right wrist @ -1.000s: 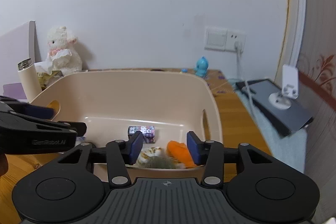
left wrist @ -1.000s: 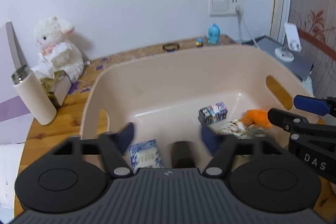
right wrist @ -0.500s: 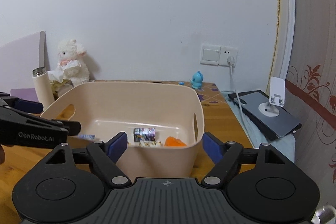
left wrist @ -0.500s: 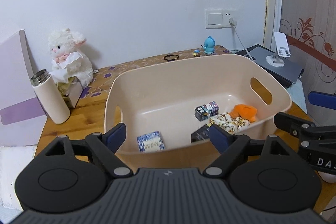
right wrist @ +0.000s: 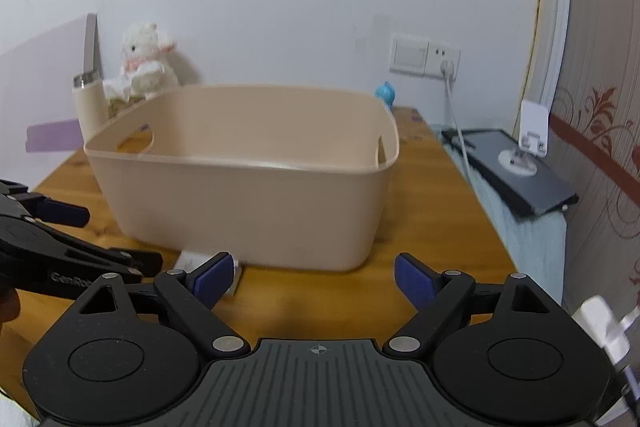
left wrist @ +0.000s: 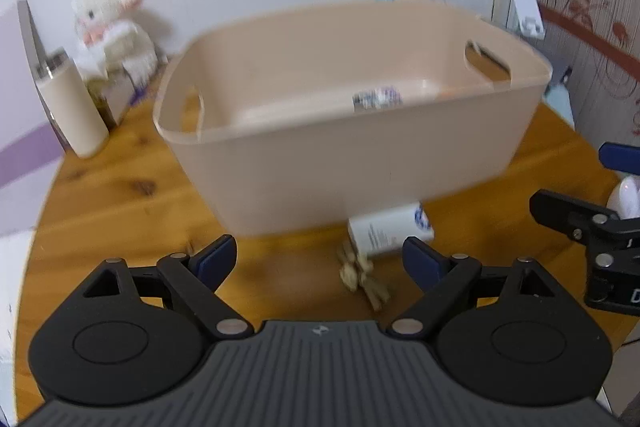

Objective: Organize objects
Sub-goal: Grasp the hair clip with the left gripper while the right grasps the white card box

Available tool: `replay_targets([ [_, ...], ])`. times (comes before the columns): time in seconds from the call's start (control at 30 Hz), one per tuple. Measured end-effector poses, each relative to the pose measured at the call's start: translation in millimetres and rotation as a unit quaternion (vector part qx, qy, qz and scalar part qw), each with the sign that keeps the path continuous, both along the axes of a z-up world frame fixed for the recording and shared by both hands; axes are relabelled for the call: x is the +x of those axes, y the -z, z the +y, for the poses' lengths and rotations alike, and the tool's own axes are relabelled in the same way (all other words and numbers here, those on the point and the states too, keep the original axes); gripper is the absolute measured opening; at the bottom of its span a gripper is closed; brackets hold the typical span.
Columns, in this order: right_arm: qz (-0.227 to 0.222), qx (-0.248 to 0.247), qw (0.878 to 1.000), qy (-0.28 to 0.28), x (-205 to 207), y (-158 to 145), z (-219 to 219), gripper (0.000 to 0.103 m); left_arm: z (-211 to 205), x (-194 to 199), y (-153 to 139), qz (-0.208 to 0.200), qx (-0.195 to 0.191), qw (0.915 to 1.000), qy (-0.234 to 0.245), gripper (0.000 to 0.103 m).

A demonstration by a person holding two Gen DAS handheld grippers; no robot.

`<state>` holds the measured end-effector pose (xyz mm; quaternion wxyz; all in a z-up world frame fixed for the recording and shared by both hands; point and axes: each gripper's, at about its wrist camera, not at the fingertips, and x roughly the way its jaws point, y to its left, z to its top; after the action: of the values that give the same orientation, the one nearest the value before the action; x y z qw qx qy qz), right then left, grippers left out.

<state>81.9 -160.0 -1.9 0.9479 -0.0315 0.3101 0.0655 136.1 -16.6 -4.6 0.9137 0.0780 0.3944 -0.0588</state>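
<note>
A beige plastic basket (left wrist: 360, 163) stands on the wooden table (left wrist: 120, 199); it also shows in the right wrist view (right wrist: 248, 195). A small patterned box (left wrist: 376, 98) shows inside it. A white bottle (left wrist: 390, 229) lies on its side in front of the basket, with a small tan object (left wrist: 362, 277) beside it. The bottle's end shows in the right wrist view (right wrist: 192, 261). My left gripper (left wrist: 320, 261) is open and empty, just short of the bottle. My right gripper (right wrist: 314, 277) is open and empty in front of the basket.
A cream flask (left wrist: 74, 107) and a white plush lamb (left wrist: 116, 27) stand at the back left. A blue figurine (right wrist: 386, 94), wall socket with cable (right wrist: 448, 67), and a dark tablet with a white stand (right wrist: 520, 167) lie to the right.
Both grippers have pulled back and dropped lower, from above the basket to table level in front of it. The bottle and tan object have come into view. Both jaws stand wider open.
</note>
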Motion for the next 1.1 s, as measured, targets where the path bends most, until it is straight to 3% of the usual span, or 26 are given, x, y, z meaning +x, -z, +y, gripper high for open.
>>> replay_targets([
  [0.33, 0.04, 0.0, 0.999, 0.003, 8, 26, 6, 0.089, 10, 8, 44, 0.053, -0.017, 0.9985, -0.003, 0.091],
  [0.63, 0.064, -0.003, 0.998, -0.015, 21, 44, 24, 0.089, 35, 20, 47, 0.05, -0.039, 0.9976, -0.029, 0.092],
  [0.97, 0.076, -0.003, 0.996, -0.044, 33, 52, 47, 0.09, 57, 29, 44, 0.054, -0.036, 0.9969, -0.044, 0.091],
  [1.1, 0.075, -0.002, 0.996, -0.051, 40, 55, 57, 0.092, 66, 29, 42, 0.061, -0.036, 0.9964, -0.047, 0.083],
])
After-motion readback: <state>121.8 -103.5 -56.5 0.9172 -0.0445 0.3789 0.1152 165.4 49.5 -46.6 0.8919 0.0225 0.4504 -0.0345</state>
